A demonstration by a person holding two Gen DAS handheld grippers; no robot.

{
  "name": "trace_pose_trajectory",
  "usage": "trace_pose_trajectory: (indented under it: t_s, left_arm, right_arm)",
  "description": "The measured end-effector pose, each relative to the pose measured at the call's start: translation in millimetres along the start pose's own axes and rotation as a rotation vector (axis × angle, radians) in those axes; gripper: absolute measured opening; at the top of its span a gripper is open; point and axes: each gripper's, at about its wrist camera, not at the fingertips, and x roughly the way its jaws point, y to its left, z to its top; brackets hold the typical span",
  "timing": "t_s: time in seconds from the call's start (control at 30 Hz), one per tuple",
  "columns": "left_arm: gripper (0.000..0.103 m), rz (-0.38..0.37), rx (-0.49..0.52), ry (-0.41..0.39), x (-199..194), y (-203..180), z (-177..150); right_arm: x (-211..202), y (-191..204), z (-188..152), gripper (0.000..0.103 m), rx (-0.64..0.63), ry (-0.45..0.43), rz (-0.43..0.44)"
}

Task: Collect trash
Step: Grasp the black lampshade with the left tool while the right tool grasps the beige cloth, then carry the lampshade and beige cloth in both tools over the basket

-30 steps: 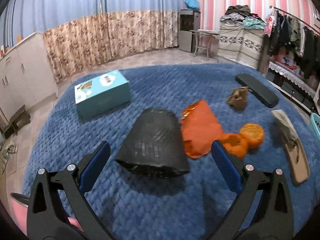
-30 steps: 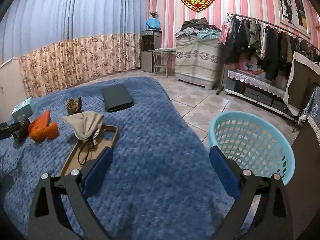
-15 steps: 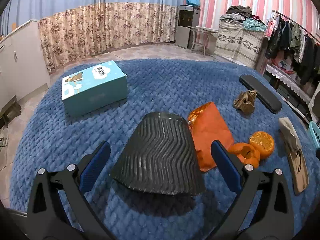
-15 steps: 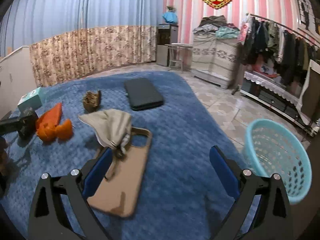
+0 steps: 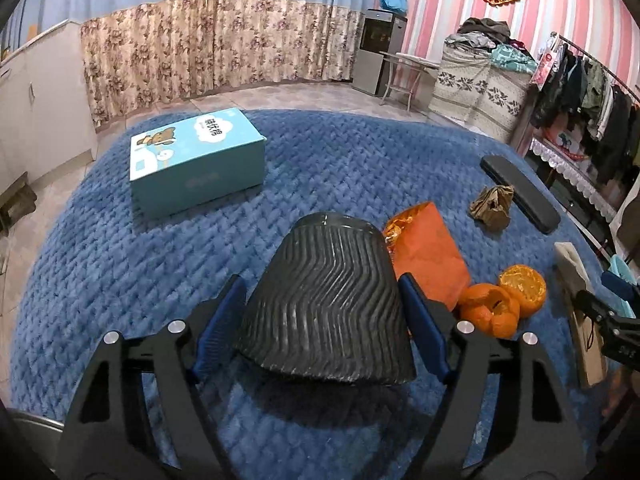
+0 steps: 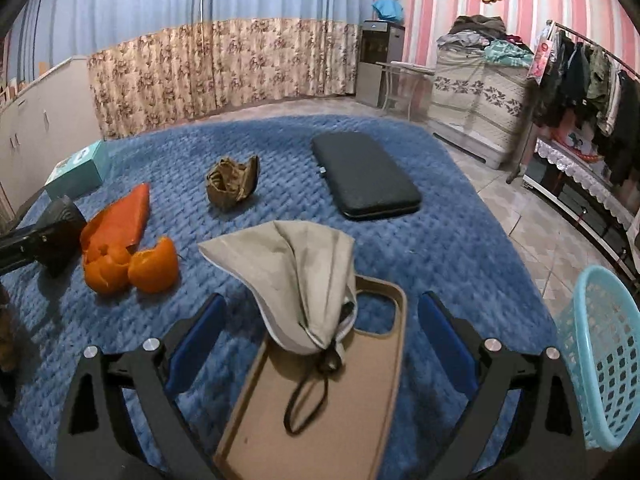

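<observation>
Our left tool: jaws closing around black ribbed cup lying on its side on blue blanket; pads near its sides, contact unclear. Our right tool: jaws wide apart over grey face mask resting on tan phone case. Orange peel just beside cup; blue basket at right.

A quilted blue blanket covers the surface and carries everything. In the left wrist view a ridged black cup lies on its side at centre, a light blue box at ten o'clock, an orange wrapper and crumpled brown paper at two, orange peels at three. In the right wrist view a black case sits at one o'clock, and a tan phone case at six bears a grey face mask.
</observation>
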Motion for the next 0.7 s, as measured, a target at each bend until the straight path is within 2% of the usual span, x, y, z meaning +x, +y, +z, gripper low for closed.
trace_pose_trajectory:
  t_s: [0.03, 0.1, 0.17, 0.23, 0.3, 0.4, 0.7]
  left_arm:
    - [0.076, 0.012, 0.005, -0.007, -1.3, -1.5, 0.0]
    - [0.076, 0.021, 0.013, -0.017, -3.6, -2.8, -0.5]
    - [0.076, 0.031, 0.019, -0.032, -7.7, -5.0, -0.4]
    - [0.075, 0.034, 0.017, -0.045, -12.5, -6.3, 0.8]
    - [0.075, 0.037, 0.015, -0.064, -18.9, -7.9, 2.7]
    - [0.075, 0.043, 0.014, -0.081, -25.6, -9.6, 5.4]
    - [0.076, 0.054, 0.041, -0.123, -46.7, -24.7, 12.3]
  right_arm:
    - [2.6, -0.2, 0.8, 0.089, 0.005, 0.004, 0.013]
    - [8.9, -1.9, 0.6, 0.064, 0.013, 0.027, 0.047]
    - [12.7, -3.2, -1.3, 0.053, 0.023, 0.044, 0.072]
    - [10.4, -7.7, -2.1, 0.044, 0.049, 0.028, 0.098]
    - [6.9, -10.0, -3.1, 0.031, 0.059, 0.014, 0.102]
    - [0.0, -17.0, -4.6, 0.023, 0.065, -0.005, 0.096]
    - [-33.5, -53.6, -11.3, 0.017, 0.115, -0.073, 0.066]
